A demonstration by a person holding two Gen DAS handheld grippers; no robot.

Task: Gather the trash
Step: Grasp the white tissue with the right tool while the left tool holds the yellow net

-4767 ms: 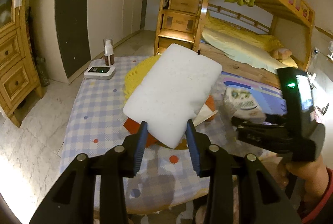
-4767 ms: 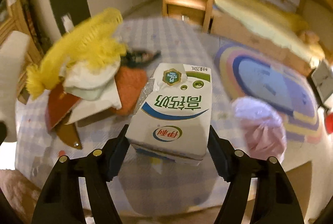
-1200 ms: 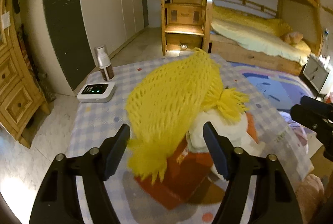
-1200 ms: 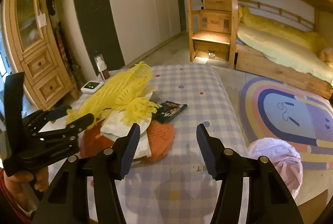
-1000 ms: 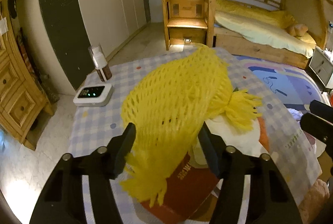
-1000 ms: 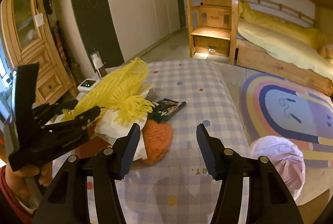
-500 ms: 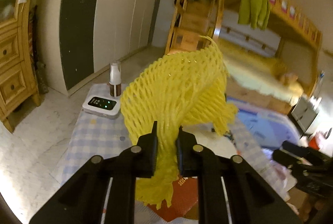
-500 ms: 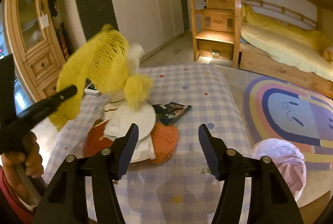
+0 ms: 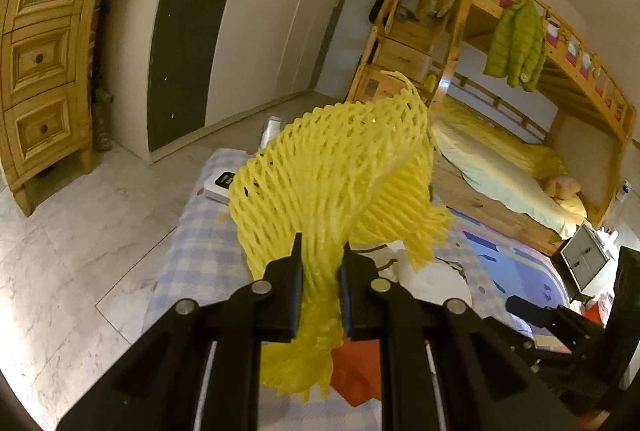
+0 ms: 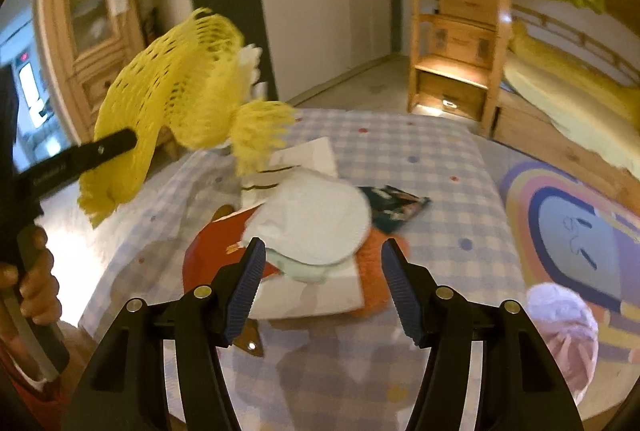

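My left gripper (image 9: 320, 283) is shut on a yellow foam fruit net (image 9: 340, 183) and holds it up above the checked table (image 9: 192, 263). In the right wrist view the net (image 10: 176, 99) hangs high at the left. My right gripper (image 10: 324, 287) is open and empty, just in front of a pile of trash: a white paper bowl (image 10: 312, 215), white paper (image 10: 308, 155), a red carton piece (image 10: 212, 251), an orange net (image 10: 376, 271) and a dark snack wrapper (image 10: 396, 207).
A pink bag of trash (image 10: 560, 327) sits on the floor at the right by a rainbow rug (image 10: 572, 231). A bottle (image 9: 270, 131) and a white device (image 9: 220, 183) stand at the table's far left. A bunk bed (image 9: 500, 135) and wooden cabinet (image 9: 36, 71) stand around.
My left gripper has closed on the yellow net and lifted it off the pile. My right gripper, emptied of the milk carton, has moved closer to the pile.
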